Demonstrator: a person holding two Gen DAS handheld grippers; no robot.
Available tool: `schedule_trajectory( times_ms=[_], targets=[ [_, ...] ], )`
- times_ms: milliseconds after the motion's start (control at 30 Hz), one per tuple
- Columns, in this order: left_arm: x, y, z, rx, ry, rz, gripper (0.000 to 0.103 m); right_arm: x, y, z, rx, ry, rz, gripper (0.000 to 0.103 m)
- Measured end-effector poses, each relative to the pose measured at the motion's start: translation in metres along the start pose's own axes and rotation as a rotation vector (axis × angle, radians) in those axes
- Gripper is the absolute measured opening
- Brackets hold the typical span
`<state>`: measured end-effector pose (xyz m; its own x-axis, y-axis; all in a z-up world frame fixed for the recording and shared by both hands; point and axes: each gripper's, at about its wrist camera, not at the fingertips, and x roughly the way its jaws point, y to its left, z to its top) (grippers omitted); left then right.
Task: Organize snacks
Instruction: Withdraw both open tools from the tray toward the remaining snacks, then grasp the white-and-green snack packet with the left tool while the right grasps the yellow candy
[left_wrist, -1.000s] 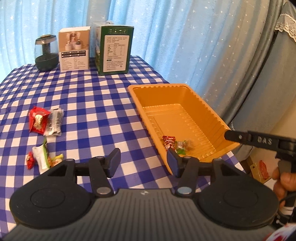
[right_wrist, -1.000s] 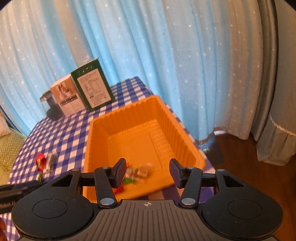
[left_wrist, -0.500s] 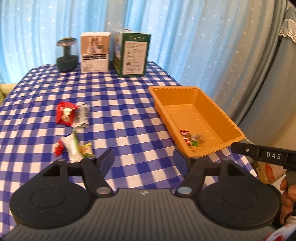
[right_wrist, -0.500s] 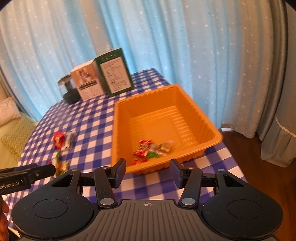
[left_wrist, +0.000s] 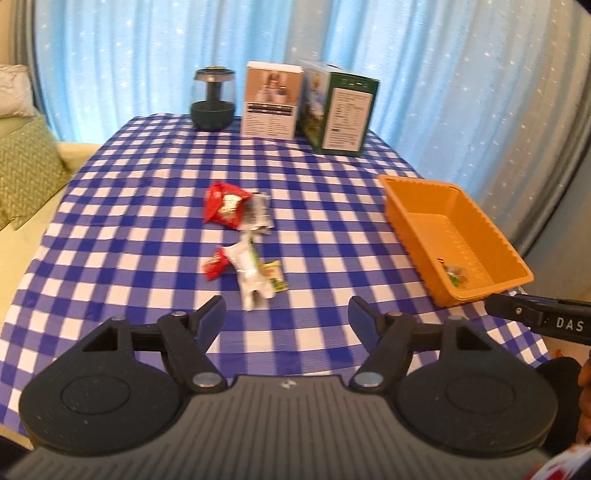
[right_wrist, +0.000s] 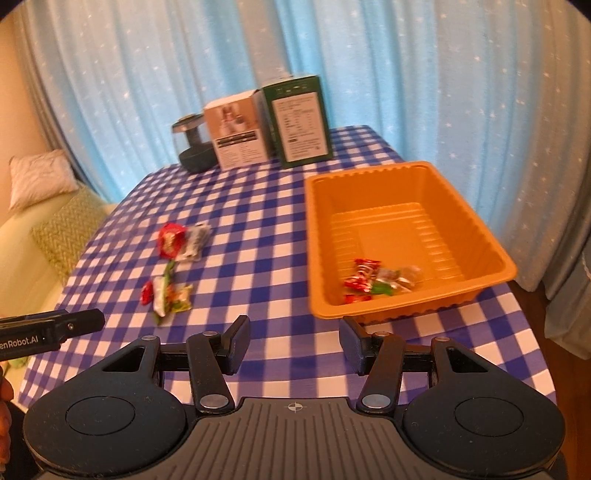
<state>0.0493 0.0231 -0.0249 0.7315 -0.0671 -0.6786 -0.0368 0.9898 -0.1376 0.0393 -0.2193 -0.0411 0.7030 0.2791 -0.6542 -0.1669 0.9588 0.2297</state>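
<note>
1. The left gripper (left_wrist: 286, 312) is hanging nearest the camera with its two dark fingers spread wide and nothing between them, above the blue-and-white checked tablecloth (left_wrist: 147, 236), on the side of the orange tray away from the curtain.
2. The right gripper (right_wrist: 293, 339) is likewise gaping and carrying nothing, just short of the near wall of the ribbed orange plastic tray (right_wrist: 491, 254).
3. Inside the orange tray, near its front wall, a small heap of wrapped sweets (right_wrist: 376, 282) in red, green and clear wrappers is lying; this part of the sorting is looking done.
4. Well apart from the orange tray, out on the cloth, a long white snack sachet (left_wrist: 249, 275) is lying with a small red wrapped candy (left_wrist: 216, 263) touching one side and a small yellow-green packet (left_wrist: 274, 275) at the other.
5. A little farther from the tray than that cluster, a red foil snack packet (left_wrist: 223, 203) is resting against a grey-and-white crinkled packet (left_wrist: 258, 212).
6. Judging by this, roughly half the job is remaining: five loose items are waiting outside the tray, and the white sachet group is sitting closest to the left gripper.
7. Beyond the far end of the orange tray, a dark green printed carton (left_wrist: 340, 110), a white and tan carton (left_wrist: 271, 101) and a dark round-based glass jar (left_wrist: 213, 99) are standing in a row before the pale blue starred curtain (left_wrist: 443, 74).
</note>
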Motion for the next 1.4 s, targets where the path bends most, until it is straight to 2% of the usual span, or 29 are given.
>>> schedule_trajectory(
  times_ms=[433,833,967,1200,1400],
  targets=[
    [-0.002,0.026,0.000,-0.040,-0.011,0.028,0.070,0.011,0.022,0.000,-0.074,0.011,0.015,0.053],
    [0.035,0.033,0.004,-0.068,0.036,0.019,0.068,0.044,0.034,0.003,-0.129,0.048,0.031,0.053],
    [0.053,0.035,0.007,-0.076,0.057,0.010,0.063,0.063,0.038,0.005,-0.144,0.068,0.042,0.053],
    [0.090,0.040,0.013,-0.095,0.086,-0.004,0.062,0.097,0.041,0.009,-0.154,0.097,0.053,0.053],
    [0.126,0.047,0.016,-0.151,0.119,-0.033,0.046,0.120,0.042,0.010,-0.155,0.116,0.052,0.053]
  ],
)
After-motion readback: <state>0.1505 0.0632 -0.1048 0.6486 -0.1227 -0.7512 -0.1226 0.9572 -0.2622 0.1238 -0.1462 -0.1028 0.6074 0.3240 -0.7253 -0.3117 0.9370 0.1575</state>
